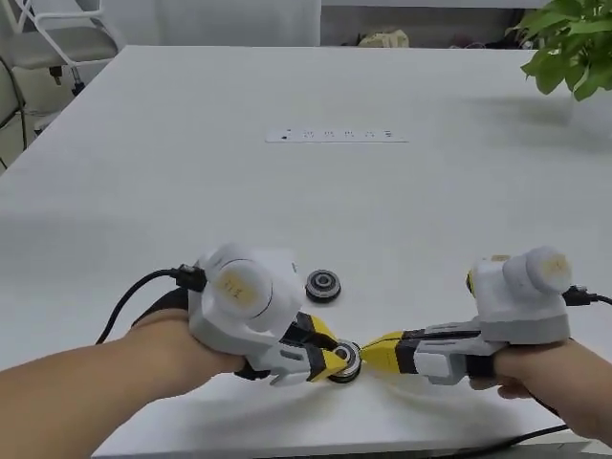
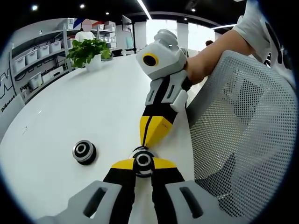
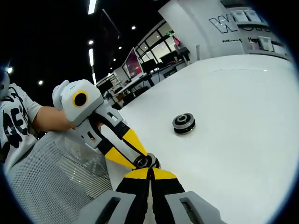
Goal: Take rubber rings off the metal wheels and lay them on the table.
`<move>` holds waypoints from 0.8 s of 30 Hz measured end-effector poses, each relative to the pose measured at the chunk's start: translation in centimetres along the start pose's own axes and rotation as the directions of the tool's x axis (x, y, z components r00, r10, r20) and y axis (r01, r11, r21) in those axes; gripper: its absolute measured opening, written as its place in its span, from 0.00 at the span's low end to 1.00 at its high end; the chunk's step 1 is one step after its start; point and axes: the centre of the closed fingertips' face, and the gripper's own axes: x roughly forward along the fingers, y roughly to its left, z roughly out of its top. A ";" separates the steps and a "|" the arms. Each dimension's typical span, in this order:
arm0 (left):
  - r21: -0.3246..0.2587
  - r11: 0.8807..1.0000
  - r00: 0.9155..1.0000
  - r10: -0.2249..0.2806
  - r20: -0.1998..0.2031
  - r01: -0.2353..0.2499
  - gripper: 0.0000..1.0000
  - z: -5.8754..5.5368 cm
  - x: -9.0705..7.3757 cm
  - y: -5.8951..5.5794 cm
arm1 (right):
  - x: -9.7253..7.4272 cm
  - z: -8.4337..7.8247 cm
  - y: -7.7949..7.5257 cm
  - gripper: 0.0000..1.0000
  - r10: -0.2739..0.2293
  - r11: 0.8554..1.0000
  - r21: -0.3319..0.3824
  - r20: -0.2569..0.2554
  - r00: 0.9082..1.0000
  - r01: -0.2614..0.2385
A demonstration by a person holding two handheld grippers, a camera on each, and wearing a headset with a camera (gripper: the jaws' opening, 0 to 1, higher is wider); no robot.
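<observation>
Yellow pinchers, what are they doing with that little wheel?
A person holds a gripper in each hand. The left gripper is clamped on a small wheel near the front edge of the table. The right gripper, jaws closed, has its tip at that wheel's rim; whether it grips the rim is unclear. A second wheel lies on the table nearby.

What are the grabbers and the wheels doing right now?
left gripper: shut on the held wheel
held wheel: clamped between the left jaws, black ring on
right gripper: shut, tips at the held wheel
loose wheel: lying flat on the table, untouched, black ring on
</observation>
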 end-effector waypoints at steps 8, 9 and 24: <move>-0.001 1.000 1.000 0.003 -0.008 -0.003 0.07 0.0 0.0 0.0 | 0.1 0.1 0.3 0.00 0.009 1.000 0.022 0.004 1.000 -0.009; -0.001 1.000 1.000 0.004 -0.010 -0.004 0.07 0.0 0.0 0.0 | 0.1 0.1 0.4 0.00 0.010 1.000 0.024 0.003 1.000 -0.010; 0.007 1.000 1.000 0.010 -0.022 -0.009 0.07 0.0 0.0 0.0 | 0.3 0.3 0.7 0.00 0.022 0.999 0.030 0.001 1.000 -0.022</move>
